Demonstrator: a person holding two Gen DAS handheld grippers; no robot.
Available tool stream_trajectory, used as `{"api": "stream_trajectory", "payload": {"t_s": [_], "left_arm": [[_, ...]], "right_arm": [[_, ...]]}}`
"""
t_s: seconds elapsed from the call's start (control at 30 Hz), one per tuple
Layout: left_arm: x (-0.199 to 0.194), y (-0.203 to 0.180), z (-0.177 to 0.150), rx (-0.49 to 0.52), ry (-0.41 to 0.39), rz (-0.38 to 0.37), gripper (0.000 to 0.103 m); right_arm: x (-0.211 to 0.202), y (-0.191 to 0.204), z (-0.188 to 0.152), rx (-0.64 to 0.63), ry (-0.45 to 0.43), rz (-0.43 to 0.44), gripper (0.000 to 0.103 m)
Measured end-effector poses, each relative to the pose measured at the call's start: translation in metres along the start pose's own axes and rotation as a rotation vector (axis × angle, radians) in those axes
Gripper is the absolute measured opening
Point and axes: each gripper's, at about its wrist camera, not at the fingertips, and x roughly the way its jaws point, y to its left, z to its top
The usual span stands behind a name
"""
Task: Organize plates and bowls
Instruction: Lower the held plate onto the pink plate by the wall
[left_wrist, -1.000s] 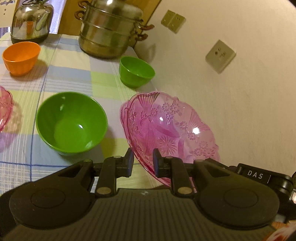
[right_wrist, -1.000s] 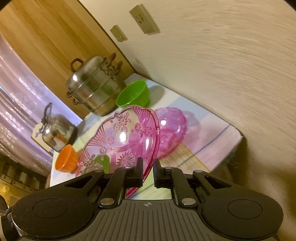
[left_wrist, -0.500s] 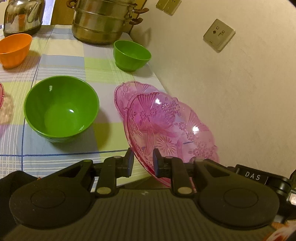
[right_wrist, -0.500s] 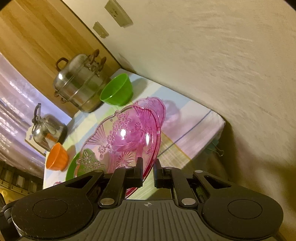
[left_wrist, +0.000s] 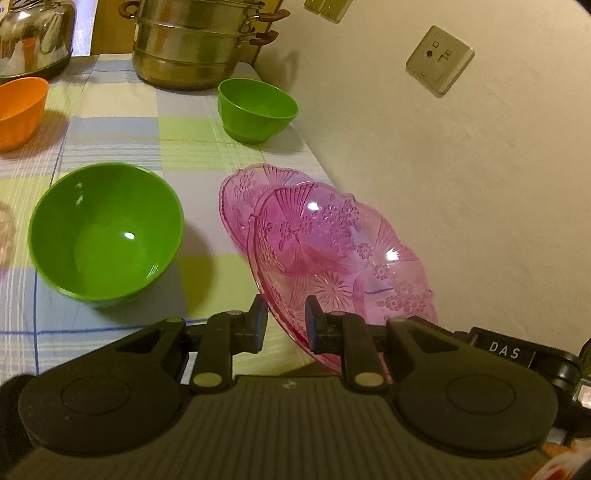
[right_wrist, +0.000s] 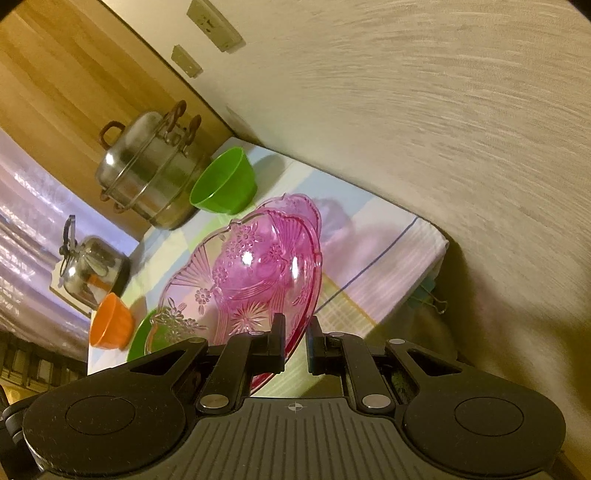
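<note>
Both grippers hold one pink glass plate by its near rim, tilted above the table. My left gripper is shut on the rim. My right gripper is shut on the same plate. A second pink glass plate lies on the table right behind and under the held one, partly hidden; its far rim shows in the right wrist view. A large green bowl, a small green bowl and an orange bowl stand on the checked tablecloth.
A steel steamer pot and a kettle stand at the back. The wall runs close along the table's right edge. The tablecloth's near right corner hangs over the table edge.
The held pink plate has moved over the second pink plate, which came into view behind it. Both grippers stay shut on the rim.
</note>
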Motion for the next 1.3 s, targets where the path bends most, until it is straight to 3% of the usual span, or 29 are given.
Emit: {"api": "stream_trajectory", "payload": {"t_s": [0.5, 1.3], "left_arm": [[0.057, -0.008, 0.028, -0.057, -0.024, 0.09, 0.018], [0.098, 0.003, 0.033, -0.11, 0.002, 0.131, 0.021]], "right_arm": [[0.063, 0.0, 0.045, -0.074, 0.007, -0.027, 0.01], [0.123, 0.006, 0.058, -0.195, 0.045, -0.094, 0.011]]}}
